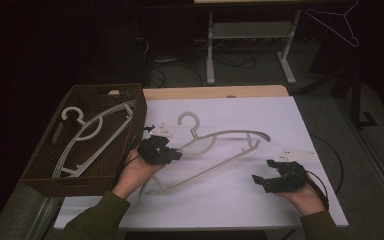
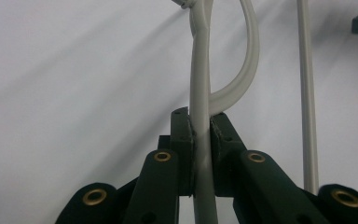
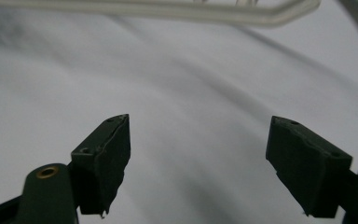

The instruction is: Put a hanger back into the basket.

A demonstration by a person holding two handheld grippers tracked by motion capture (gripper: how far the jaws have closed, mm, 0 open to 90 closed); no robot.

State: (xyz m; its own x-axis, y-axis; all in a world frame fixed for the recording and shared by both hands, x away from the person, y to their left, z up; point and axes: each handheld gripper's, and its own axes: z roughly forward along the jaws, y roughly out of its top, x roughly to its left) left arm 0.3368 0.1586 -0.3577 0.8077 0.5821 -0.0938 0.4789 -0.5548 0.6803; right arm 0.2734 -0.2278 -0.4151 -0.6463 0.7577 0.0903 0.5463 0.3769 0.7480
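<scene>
While a white sheet covers the table, a brown wicker basket sits at its left edge with one pale hanger lying inside. Near the table's middle lies a second grey hanger, hook toward the far edge. The left gripper is clamped on this hanger's bar. Near the right front corner, the right gripper hovers with jaws spread, holding nothing.
</scene>
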